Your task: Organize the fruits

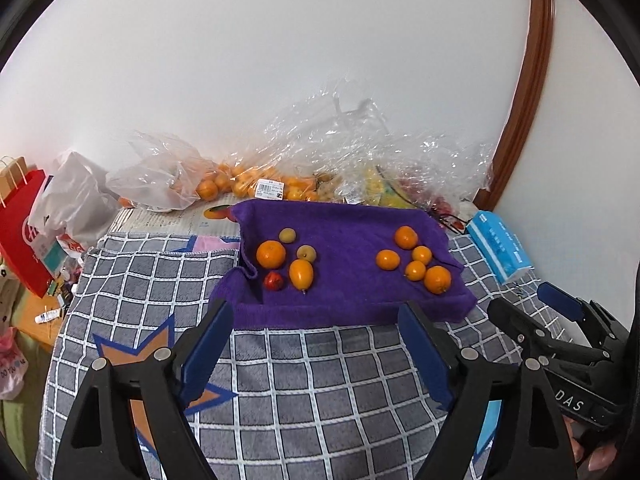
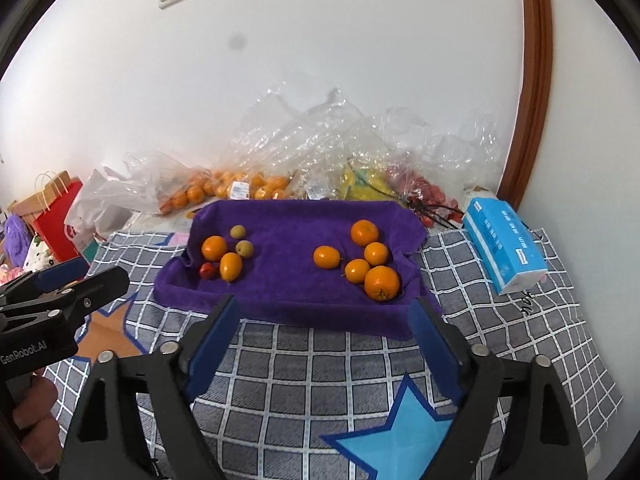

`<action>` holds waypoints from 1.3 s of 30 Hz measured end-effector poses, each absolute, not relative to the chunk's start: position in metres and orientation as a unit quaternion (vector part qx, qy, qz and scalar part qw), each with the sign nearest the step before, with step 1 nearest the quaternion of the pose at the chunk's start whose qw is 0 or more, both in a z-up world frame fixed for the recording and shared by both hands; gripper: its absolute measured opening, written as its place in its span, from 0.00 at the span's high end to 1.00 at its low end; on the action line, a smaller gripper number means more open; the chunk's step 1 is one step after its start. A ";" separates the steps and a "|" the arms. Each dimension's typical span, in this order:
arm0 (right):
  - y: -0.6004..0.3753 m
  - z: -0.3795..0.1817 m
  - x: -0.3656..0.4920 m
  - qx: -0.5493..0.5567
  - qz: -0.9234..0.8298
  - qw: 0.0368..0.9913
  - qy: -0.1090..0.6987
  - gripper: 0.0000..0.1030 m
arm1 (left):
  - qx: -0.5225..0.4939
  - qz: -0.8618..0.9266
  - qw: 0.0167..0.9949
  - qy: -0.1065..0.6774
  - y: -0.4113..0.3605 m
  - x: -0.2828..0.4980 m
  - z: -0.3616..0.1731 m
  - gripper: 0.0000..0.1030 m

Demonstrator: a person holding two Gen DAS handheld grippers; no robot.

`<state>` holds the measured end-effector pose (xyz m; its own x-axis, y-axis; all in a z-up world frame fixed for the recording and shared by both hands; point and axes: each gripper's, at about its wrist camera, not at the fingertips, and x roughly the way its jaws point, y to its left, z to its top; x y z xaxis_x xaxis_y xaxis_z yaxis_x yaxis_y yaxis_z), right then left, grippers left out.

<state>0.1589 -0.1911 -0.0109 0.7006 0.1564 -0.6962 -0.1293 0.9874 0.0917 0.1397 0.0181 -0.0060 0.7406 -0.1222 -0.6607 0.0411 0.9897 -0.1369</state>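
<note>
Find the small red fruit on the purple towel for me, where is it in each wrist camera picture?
Left wrist view: the small red fruit sits left of centre, at the near edge of the left fruit group.
Right wrist view: the red fruit lies further left, beside the oval orange fruit.
Shared landmark: the blue tissue pack.

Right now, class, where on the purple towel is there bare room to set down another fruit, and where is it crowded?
The purple towel is bare in its middle strip, between the left cluster around the elongated orange fruit and the right cluster of five oranges. The front edge is also free. Both ends are crowded, and so is the far side, with bagged oranges.
</note>
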 end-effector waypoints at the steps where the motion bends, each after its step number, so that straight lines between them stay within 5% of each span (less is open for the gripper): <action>1: -0.191 -0.009 0.155 0.016 0.074 0.924 0.376 0.10 | -0.056 -0.043 0.932 0.355 0.018 0.136 -0.004 0.19; 39: -0.201 0.006 0.122 0.030 0.067 0.931 0.358 0.07 | -0.052 -0.040 0.940 0.336 0.009 0.100 0.008 0.18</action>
